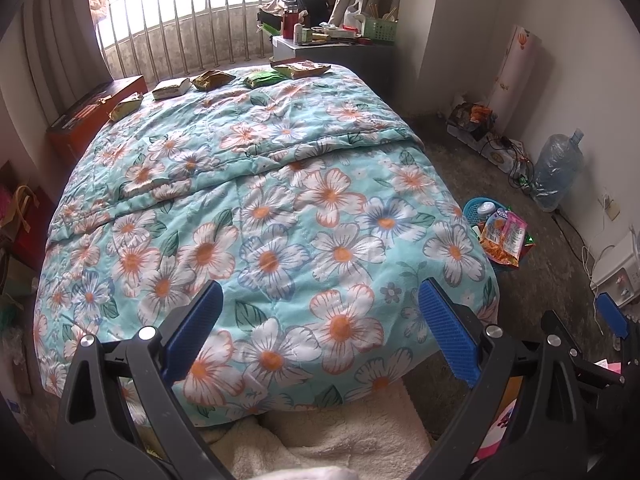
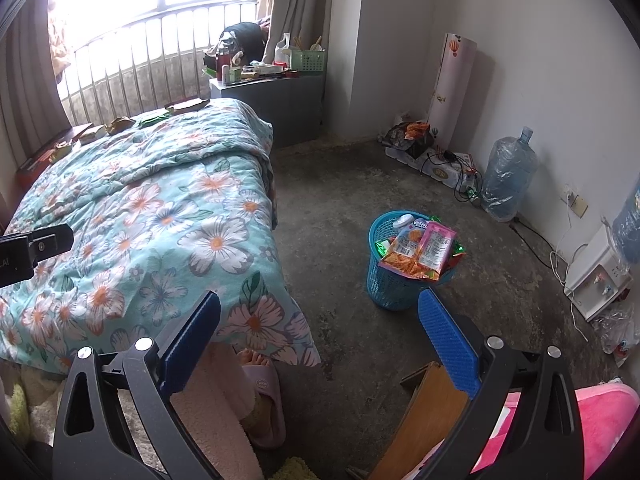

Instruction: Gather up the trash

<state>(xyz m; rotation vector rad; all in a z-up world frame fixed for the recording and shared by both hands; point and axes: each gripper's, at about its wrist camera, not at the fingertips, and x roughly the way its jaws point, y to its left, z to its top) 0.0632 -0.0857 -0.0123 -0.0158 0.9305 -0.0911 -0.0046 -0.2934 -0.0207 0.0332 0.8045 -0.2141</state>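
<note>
Left gripper and right gripper both hold nothing, fingers apart. Five snack wrappers lie in a row along the bed's far edge at 12 o'clock, the row running left to right. The blue basket, upright on the floor at 1 o'clock in the right view, is heaped with packets.

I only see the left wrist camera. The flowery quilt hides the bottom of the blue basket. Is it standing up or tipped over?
Observer: Standing upright. The right wrist view shows the whole blue basket on the bare floor, apart from the bed.
Operator: Is the other gripper holding any trash?
Observer: No. The right gripper is open, with nothing between its fingers.
Operator: What's down below it?
Observer: The person's foot in a pale slipper, beside the bed's near corner.
</note>
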